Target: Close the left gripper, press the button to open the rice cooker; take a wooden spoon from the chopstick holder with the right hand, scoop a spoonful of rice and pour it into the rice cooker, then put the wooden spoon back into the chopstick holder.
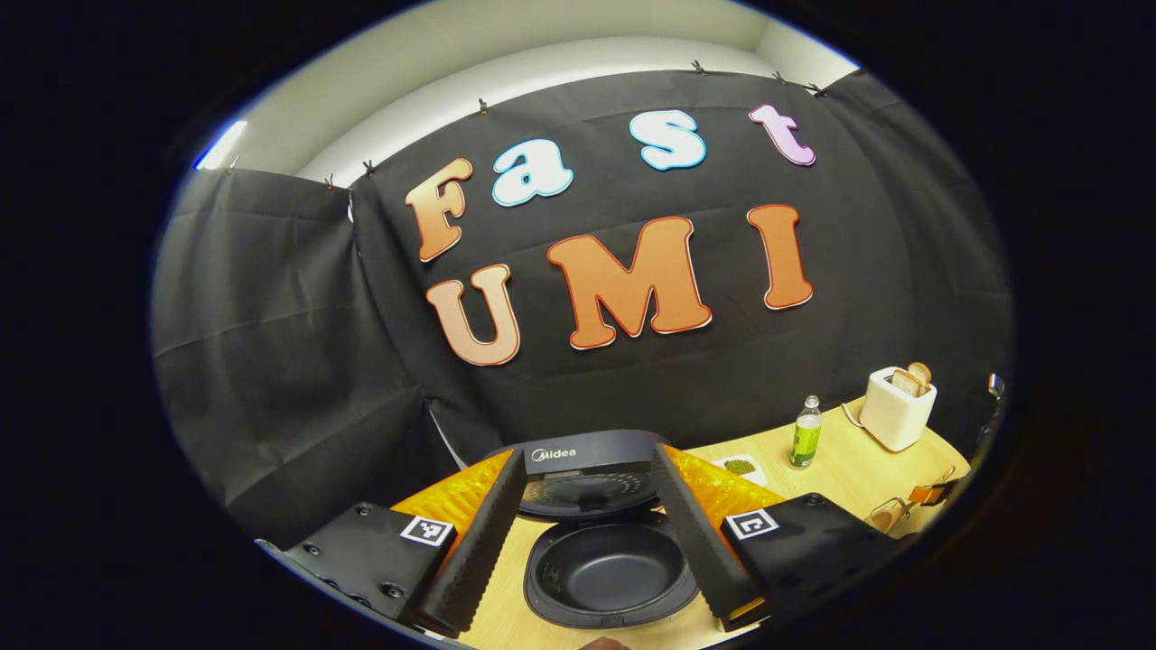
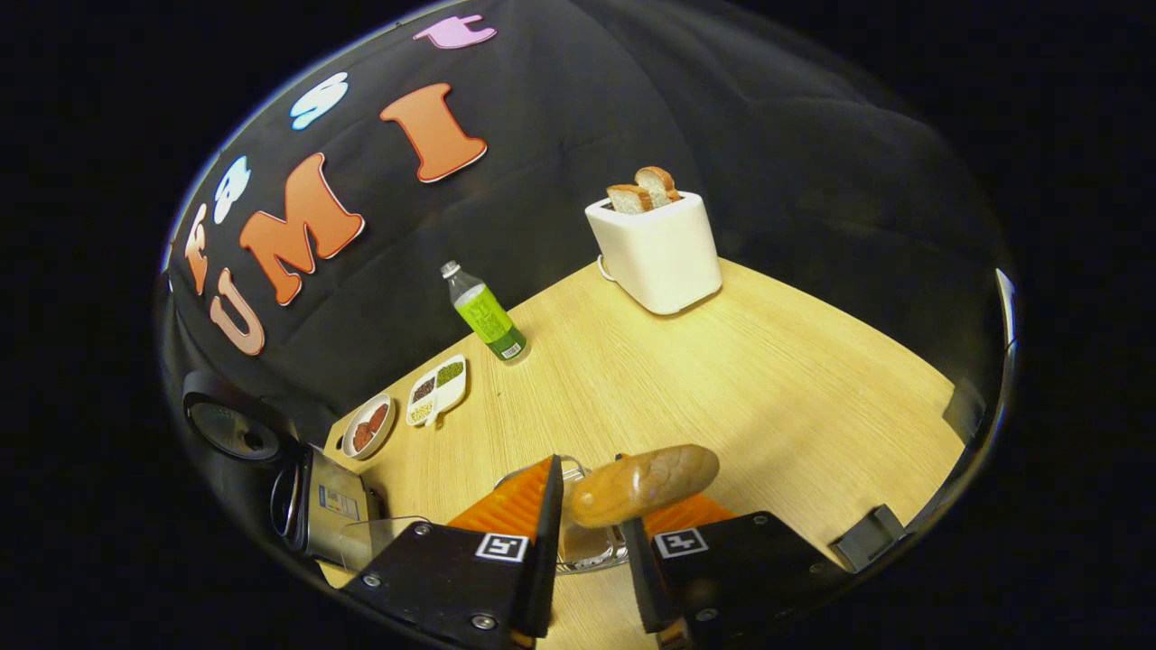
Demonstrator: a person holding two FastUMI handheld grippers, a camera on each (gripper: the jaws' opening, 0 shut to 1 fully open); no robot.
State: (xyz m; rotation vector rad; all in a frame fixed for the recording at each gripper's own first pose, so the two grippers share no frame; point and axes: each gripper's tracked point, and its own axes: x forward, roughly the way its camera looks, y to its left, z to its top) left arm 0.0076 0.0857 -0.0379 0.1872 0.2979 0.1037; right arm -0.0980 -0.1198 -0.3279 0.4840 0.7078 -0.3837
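The rice cooker [image 1: 610, 569] stands with its lid [image 1: 587, 474] raised, and its dark inner pot shows between the fingers of my left gripper [image 1: 587, 506]. That gripper is open, a little above and in front of the pot. In the right gripper view the cooker [image 2: 312, 510] is at the lower left. My right gripper [image 2: 591, 501] sits over the clear chopstick holder [image 2: 587, 542], its fingers a narrow gap apart. The wooden spoon [image 2: 643, 486] has its bowl up between them, lying over the right finger's tip. The bowl hides whether both fingers press on the handle.
On the wooden table [image 2: 741, 388] are a round dish [image 2: 368, 424] and a divided dish of grains [image 2: 438, 388], a green bottle [image 2: 485, 314] and a white toaster [image 2: 657, 248] with bread. Black clamps sit on the right table edge [image 2: 867, 533].
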